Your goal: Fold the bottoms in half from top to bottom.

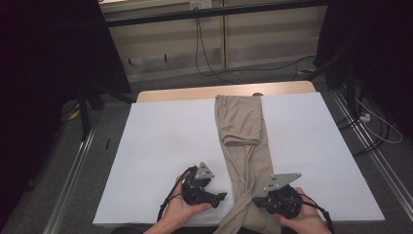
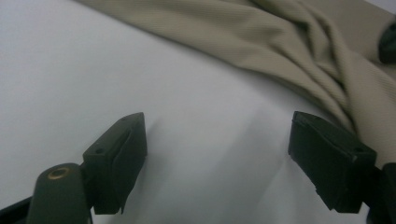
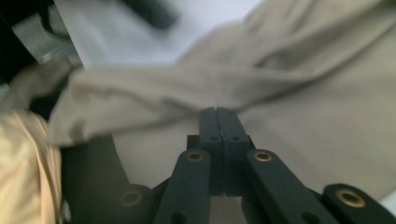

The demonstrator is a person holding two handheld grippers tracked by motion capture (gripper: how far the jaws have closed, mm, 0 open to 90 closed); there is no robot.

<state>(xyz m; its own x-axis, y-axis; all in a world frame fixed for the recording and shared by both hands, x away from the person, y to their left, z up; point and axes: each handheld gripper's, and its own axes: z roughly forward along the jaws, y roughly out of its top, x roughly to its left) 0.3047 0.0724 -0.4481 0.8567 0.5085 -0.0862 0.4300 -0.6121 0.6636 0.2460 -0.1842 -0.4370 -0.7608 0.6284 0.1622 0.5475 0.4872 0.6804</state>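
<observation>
Beige ribbed cloth (image 1: 239,127), long, rumpled

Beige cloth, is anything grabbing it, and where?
The right gripper looks shut on the beige cloth, pinching a fold near its near end. The left gripper holds nothing.

Cloth (image 1: 242,146) blocks centre; sides free.

White-covered table (image 1: 160,141) carries one beige garment (image 1: 241,146), laid lengthwise from far edge to near edge, right of centre.
</observation>
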